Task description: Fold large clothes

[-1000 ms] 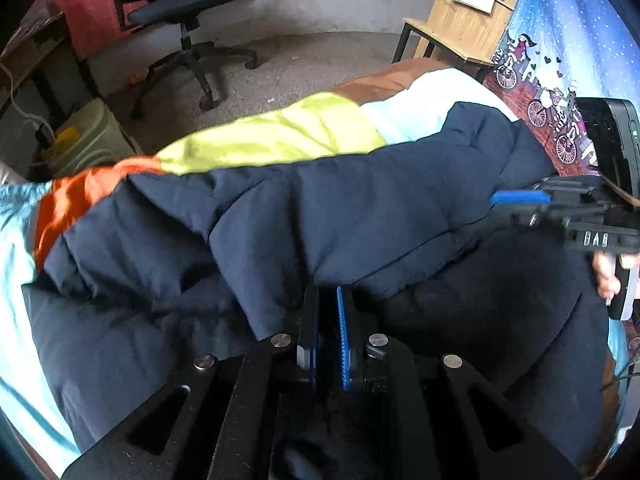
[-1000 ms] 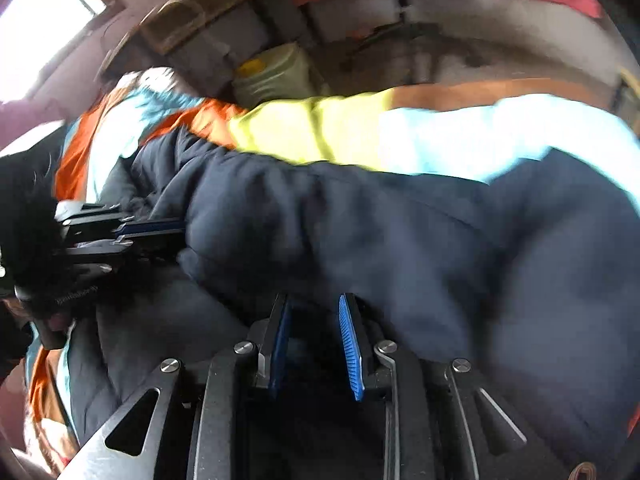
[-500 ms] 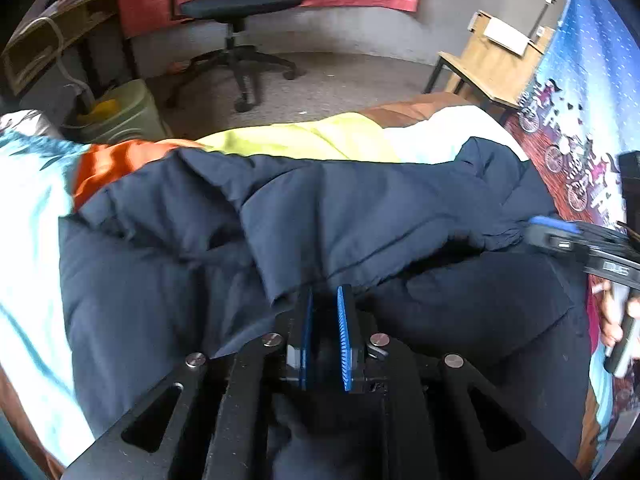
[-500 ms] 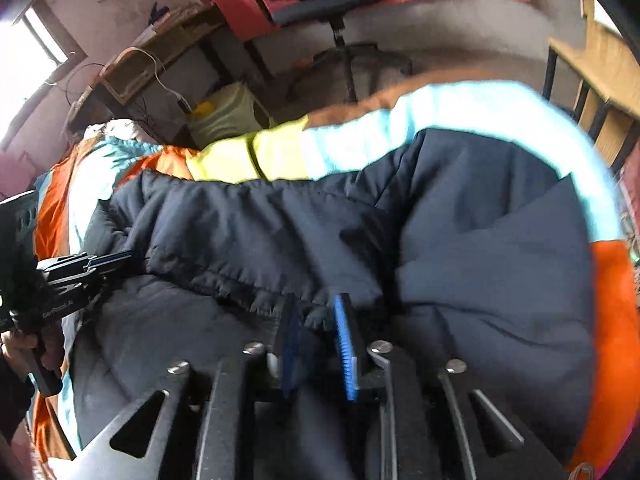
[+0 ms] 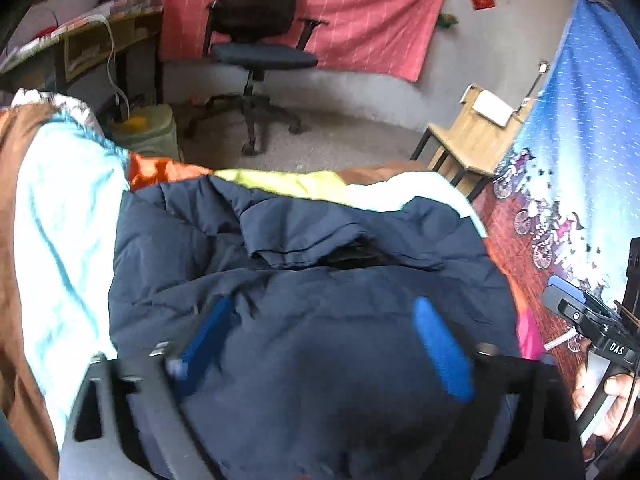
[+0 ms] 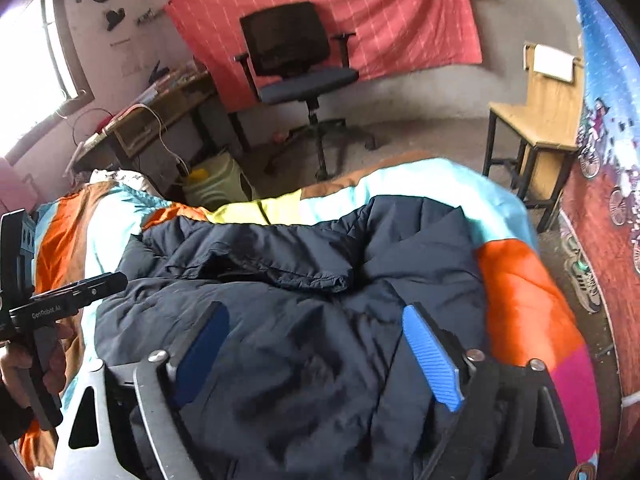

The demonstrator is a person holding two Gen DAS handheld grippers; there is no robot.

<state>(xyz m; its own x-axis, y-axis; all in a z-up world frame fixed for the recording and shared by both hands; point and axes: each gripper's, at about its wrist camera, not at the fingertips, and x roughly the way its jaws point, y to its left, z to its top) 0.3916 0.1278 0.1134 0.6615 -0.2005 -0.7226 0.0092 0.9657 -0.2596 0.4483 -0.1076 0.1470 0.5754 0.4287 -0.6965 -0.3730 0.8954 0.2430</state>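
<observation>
A puffy navy jacket lies on a bed with a colour-block bedspread, one part folded over the rest along a crease. My left gripper hovers above the near part of the jacket. Its jaws are opening wide, and the blue pads press on nothing. My right gripper is likewise above the jacket, jaws opening, nothing pinched between them. Each gripper shows at the edge of the other's view: the right gripper held by a hand, the left gripper also in a hand.
Beyond the bed stand a black office chair, a wooden chair, a green bin and a desk with cables. A sneaker lies on the floor at the right, by a blue patterned hanging.
Both grippers were shut on the jacket's fabric and have let go and opened wide. Both have lifted and drawn back, so more of the room shows. The jacket lies folded on the bed.
</observation>
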